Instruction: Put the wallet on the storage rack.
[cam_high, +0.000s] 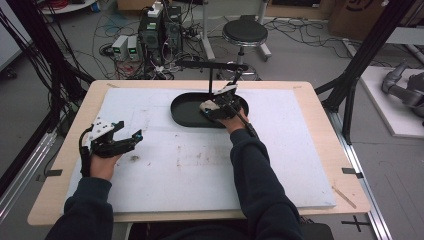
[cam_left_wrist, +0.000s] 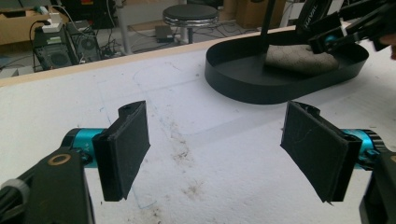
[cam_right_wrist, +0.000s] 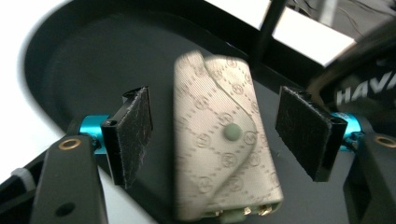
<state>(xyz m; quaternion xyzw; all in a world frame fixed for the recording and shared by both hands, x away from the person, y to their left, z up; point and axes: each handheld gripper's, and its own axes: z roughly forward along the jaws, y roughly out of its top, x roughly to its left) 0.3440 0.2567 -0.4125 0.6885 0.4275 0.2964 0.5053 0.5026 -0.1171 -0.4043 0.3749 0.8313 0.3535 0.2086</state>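
Pouch (cam_right_wrist: 223, 140) lies flat in the black oval tray (cam_right_wrist: 70, 51), a beige monogram thing with a snap flap. In the right gripper view its long axis runs along the gripper's reach, zipper end toward the camera. The right gripper (cam_right_wrist: 215, 123) is released, pads clear on both sides. The left gripper (cam_left_wrist: 215, 149) sits wide open over the white mat (cam_high: 165, 170), holding nothing.

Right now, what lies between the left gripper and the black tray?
Nothing stands there: between the left gripper and the black tray the left gripper view shows only bare white mat with some brown stains. The high view shows the same.
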